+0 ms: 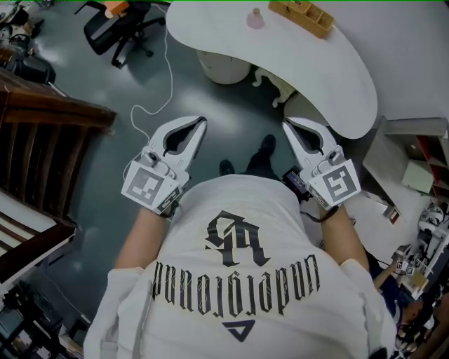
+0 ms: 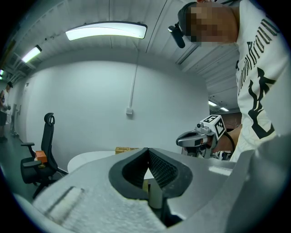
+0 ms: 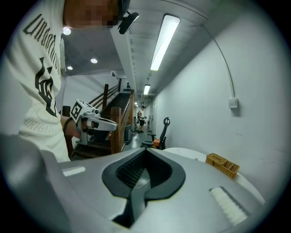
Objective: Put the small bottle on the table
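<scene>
The small pink bottle (image 1: 255,19) stands on the white curved table (image 1: 330,63) at the far top of the head view, next to a wooden organiser (image 1: 302,15). Both grippers hang over the grey floor, well short of the table. My left gripper (image 1: 201,120) is shut with nothing in it. My right gripper (image 1: 285,123) is shut and empty too. In the left gripper view the jaws (image 2: 148,149) meet at their tips, and the right gripper (image 2: 200,136) shows beyond them. In the right gripper view the jaws (image 3: 145,149) are closed, with the table (image 3: 191,154) behind. The bottle shows in neither gripper view.
A black office chair (image 1: 116,24) stands at the top left, with a white cable (image 1: 165,77) trailing over the floor. A dark wooden stair rail (image 1: 42,140) fills the left side. Shelves and clutter (image 1: 421,210) sit at the right. The table's white pedestal (image 1: 224,66) is under it.
</scene>
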Available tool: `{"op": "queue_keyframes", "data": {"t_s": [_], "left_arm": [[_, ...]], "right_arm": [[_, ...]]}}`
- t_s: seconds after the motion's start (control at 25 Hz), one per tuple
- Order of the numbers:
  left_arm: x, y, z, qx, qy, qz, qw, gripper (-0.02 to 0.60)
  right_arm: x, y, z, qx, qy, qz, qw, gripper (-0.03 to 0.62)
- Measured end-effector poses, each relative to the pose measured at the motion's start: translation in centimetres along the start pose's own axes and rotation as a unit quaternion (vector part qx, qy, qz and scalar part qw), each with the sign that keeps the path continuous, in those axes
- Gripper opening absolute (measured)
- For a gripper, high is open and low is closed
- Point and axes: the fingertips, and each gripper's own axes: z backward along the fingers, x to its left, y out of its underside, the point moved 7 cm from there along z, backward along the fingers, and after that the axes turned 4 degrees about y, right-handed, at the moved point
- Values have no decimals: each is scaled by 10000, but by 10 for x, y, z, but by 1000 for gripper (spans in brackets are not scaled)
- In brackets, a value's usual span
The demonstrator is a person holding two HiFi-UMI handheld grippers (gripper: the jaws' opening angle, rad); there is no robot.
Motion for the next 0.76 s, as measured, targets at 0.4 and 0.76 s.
{"op": "queue_keyframes", "data": {"t_s": [0.4,0.76], "left_arm": [[-6,-2,16,-43,56,11,10000,5],[-4,0,26,-81,76,68,9999,5]], "right_arm": [[24,-10,-4,-247,-122,-148,9995,2],[31,-6,-6,-183,-140,-17,9997,2]]}}
